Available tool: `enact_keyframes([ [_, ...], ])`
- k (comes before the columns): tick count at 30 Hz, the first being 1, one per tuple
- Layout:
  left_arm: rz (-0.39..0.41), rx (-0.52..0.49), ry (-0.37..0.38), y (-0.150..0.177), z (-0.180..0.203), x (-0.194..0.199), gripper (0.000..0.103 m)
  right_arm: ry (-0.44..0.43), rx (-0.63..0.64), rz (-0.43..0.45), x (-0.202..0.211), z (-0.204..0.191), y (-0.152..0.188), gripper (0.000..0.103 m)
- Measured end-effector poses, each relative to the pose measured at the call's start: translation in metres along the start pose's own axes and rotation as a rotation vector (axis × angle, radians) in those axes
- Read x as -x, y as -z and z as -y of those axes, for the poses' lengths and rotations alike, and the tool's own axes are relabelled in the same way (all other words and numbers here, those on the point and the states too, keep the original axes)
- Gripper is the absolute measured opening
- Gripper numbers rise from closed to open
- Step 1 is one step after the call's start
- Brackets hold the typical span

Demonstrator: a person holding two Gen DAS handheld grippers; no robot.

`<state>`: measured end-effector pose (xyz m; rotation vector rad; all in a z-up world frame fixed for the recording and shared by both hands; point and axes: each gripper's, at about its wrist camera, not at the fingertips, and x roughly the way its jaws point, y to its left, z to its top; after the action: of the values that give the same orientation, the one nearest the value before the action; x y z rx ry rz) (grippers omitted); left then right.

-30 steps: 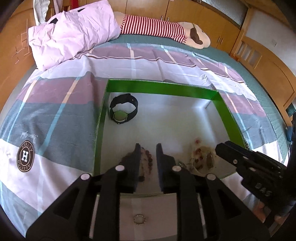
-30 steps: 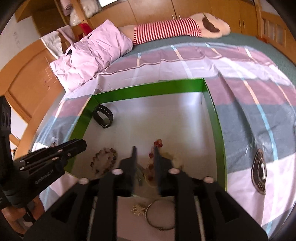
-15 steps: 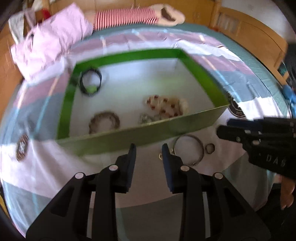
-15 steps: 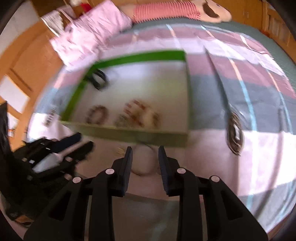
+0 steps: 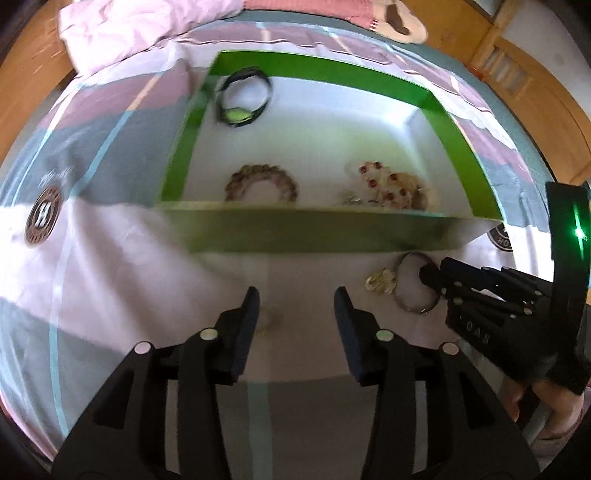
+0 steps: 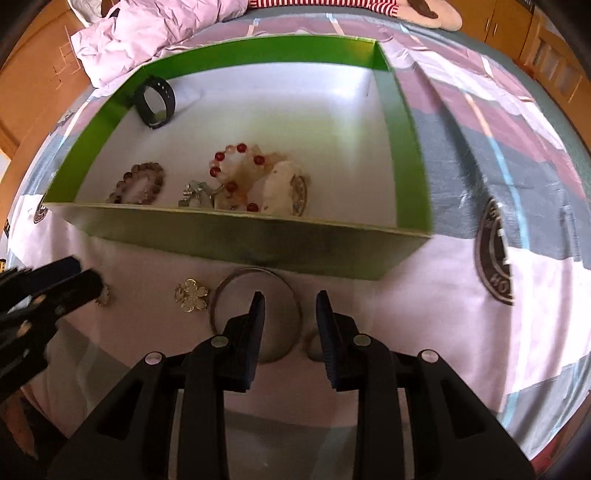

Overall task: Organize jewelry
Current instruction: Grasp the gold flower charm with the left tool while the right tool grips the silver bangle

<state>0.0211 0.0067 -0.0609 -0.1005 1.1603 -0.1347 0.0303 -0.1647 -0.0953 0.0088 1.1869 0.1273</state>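
A green box (image 5: 317, 232) (image 6: 236, 236) on the bed holds a black watch (image 5: 243, 98) (image 6: 155, 101), a brown bead bracelet (image 5: 260, 182) (image 6: 138, 182) and a heap of red-beaded jewelry (image 5: 391, 184) (image 6: 255, 181). On the sheet in front of it lie a metal bangle (image 6: 225, 291) (image 5: 406, 306), a gold flower brooch (image 6: 191, 295) (image 5: 380, 280) and a small blurred ring (image 5: 267, 325). My left gripper (image 5: 295, 306) is open above the small ring. My right gripper (image 6: 289, 308) is open with its fingers over the bangle's right side.
The bed has a striped pink, grey and white sheet (image 5: 110, 280). A pink pillow (image 6: 166, 33) and a striped plush toy (image 6: 406, 9) lie at the far end. Wooden cabinets (image 5: 535, 92) stand on the right.
Both grippers have pulled back out of the box to the sheet in front of it. Both have opened wider. The left one now hangs over the small ring, the right one over the bangle.
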Motion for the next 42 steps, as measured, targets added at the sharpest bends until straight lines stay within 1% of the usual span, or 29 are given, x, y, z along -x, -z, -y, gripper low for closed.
enact_keyframes([
  [1,-0.003,0.003,-0.002,0.003,0.0,0.0,0.043,-0.008,0.022,-0.008,-0.002,-0.003,0.0,0.029],
  [3,-0.005,-0.003,0.012,0.006,0.0,0.003,0.044,0.006,0.052,-0.001,-0.004,-0.009,0.001,0.029],
  [5,0.013,-0.009,0.008,0.006,0.0,0.008,0.048,0.027,0.085,0.008,-0.006,-0.015,0.002,0.029],
  [7,0.024,-0.005,0.002,0.004,-0.001,0.012,0.05,0.047,0.093,0.014,-0.008,-0.018,0.001,0.029],
  [9,0.02,-0.002,0.012,0.003,-0.001,0.013,0.05,0.063,0.102,0.018,-0.009,-0.022,0.0,0.028],
  [10,0.018,-0.002,0.014,0.003,-0.002,0.013,0.05,0.063,0.101,0.02,-0.009,-0.023,-0.001,0.025],
  [11,0.017,-0.006,0.012,0.002,-0.001,0.013,0.05,0.05,0.098,0.018,-0.009,-0.024,-0.002,0.016],
  [12,0.015,-0.008,0.01,0.002,-0.001,0.013,0.05,0.044,0.101,0.019,-0.008,-0.026,0.0,0.01],
  [15,0.011,-0.013,0.003,0.003,-0.001,0.012,0.05,0.038,0.111,0.027,-0.006,-0.031,0.001,0.004],
  [21,0.003,-0.022,-0.009,0.003,0.003,0.007,0.051,-0.014,0.11,0.016,0.004,-0.031,0.007,0.003],
  [23,0.002,-0.026,-0.013,0.004,0.004,0.005,0.054,-0.018,0.108,0.024,0.01,-0.032,0.01,0.003],
  [25,0.004,-0.031,-0.019,0.004,0.006,0.004,0.059,-0.021,0.097,0.039,0.017,-0.027,0.011,0.003],
  [31,-0.001,-0.053,-0.025,0.005,0.016,-0.001,0.059,-0.021,0.053,0.056,0.032,-0.002,0.015,0.003],
  [35,-0.008,-0.073,-0.026,0.005,0.025,-0.005,0.062,-0.012,0.024,0.05,0.031,0.011,0.019,0.003],
  [38,-0.008,-0.071,-0.008,0.002,0.026,-0.006,0.063,-0.011,0.008,0.052,0.031,0.019,0.018,0.003],
  [42,-0.014,-0.016,0.031,-0.004,0.019,-0.007,0.068,-0.02,-0.016,0.063,0.037,0.028,0.018,0.003],
])
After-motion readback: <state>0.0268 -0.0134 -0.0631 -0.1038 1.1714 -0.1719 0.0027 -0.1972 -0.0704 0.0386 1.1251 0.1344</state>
